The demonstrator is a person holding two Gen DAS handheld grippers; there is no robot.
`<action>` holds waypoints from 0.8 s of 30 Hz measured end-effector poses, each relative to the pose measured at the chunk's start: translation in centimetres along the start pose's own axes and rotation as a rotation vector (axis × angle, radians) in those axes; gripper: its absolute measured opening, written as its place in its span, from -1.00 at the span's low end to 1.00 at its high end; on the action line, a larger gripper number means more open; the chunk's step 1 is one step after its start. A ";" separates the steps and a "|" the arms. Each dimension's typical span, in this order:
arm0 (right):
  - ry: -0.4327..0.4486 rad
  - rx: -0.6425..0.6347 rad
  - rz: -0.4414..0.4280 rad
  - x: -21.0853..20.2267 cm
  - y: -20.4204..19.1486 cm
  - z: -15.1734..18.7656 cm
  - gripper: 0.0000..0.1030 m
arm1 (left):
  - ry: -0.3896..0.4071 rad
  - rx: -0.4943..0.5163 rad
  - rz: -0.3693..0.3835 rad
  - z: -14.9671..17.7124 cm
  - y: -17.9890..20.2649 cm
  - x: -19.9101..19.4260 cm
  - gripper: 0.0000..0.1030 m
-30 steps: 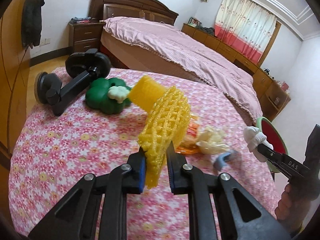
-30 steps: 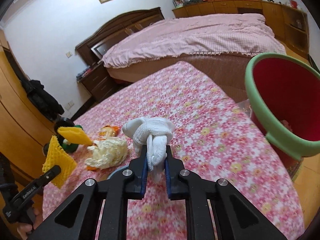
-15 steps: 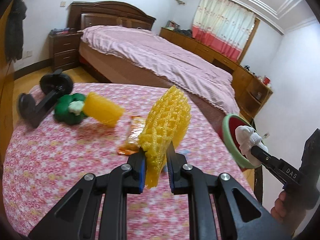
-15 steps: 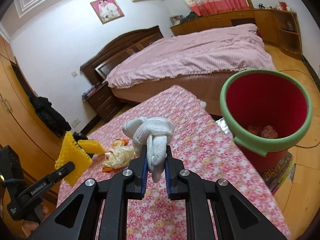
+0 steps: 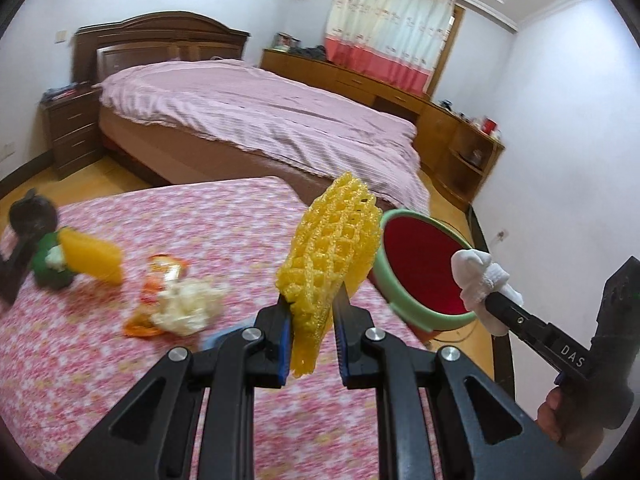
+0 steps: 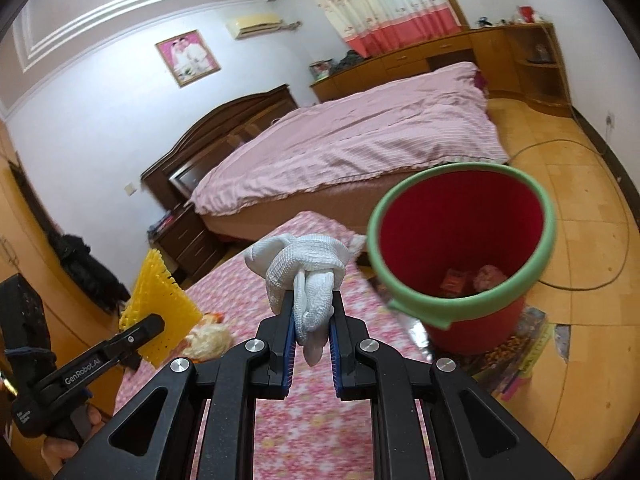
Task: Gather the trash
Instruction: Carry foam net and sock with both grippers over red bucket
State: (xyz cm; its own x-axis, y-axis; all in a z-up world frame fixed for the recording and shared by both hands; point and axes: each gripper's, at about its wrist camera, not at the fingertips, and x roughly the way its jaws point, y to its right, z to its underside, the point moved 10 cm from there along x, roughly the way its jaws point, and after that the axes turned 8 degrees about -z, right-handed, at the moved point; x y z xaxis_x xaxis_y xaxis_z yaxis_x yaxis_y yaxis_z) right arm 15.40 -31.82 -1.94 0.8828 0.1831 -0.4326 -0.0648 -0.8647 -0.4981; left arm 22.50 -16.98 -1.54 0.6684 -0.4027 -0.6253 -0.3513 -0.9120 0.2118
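Our left gripper (image 5: 311,320) clamps the yellow foam mesh sleeve (image 5: 334,248); our right gripper (image 6: 313,322) pinches a knotted white cloth glove (image 6: 306,276), both near the green-rimmed red bucket (image 6: 460,248).

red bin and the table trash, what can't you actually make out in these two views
- Red bin, right wrist view: items at the bottom are small and soft; what they are cannot be told. Left wrist view: yellow foam net and white cloth cover its edges, and its bottom is out of sight.
- Pale crumpled wad and orange wrapper, left wrist view: motion blur; print unreadable.
- Black object, left wrist view: cut off by the left edge.
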 end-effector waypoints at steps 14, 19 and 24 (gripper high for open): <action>0.043 0.124 0.094 -1.8 8.1 -1.3 -0.72 | -0.053 0.098 0.092 -0.6 7.7 6.1 -0.67; 0.040 0.157 0.126 -1.2 10.6 -1.5 -0.72 | -0.079 0.127 0.120 -0.4 10.3 9.0 -0.67; 0.036 0.166 0.159 -0.5 12.7 -1.8 -0.72 | -0.116 0.146 0.140 0.4 12.4 11.9 -0.67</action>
State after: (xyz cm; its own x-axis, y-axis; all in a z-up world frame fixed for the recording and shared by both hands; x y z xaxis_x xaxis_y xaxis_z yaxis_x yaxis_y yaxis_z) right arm 14.94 -43.74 -6.68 0.8714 0.0314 -0.4896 -0.2770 -0.7921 -0.5439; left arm 25.88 -33.06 -6.64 0.5299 -0.5051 -0.6812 -0.5318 -0.8236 0.1970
